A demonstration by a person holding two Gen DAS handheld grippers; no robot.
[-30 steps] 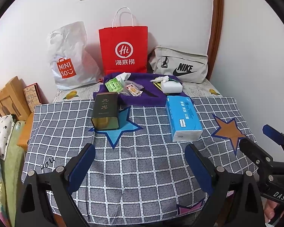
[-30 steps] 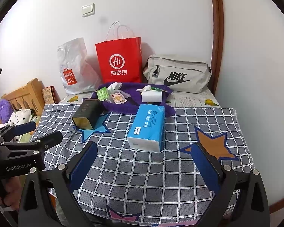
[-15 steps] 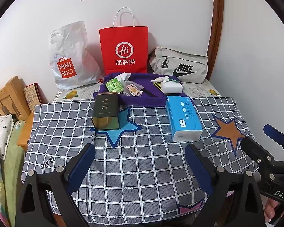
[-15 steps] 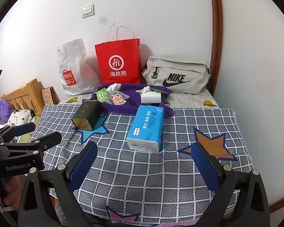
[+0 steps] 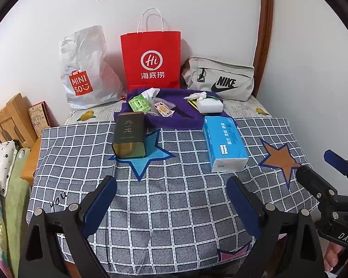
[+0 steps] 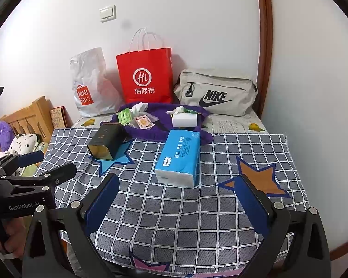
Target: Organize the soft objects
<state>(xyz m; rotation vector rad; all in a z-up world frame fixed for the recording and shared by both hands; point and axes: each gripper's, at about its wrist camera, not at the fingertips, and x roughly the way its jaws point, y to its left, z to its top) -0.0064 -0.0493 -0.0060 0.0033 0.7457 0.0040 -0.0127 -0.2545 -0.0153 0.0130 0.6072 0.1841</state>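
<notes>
Claws, left and right, stay spread and empty over the counter, barely shifting, while the blue tissue pack lies unmoved.

On the checked cloth: one blue tissue pack, one dark tin. On one purple towel, upper centre: one white tissue box, two small packets. Three bags line the wall.
</notes>
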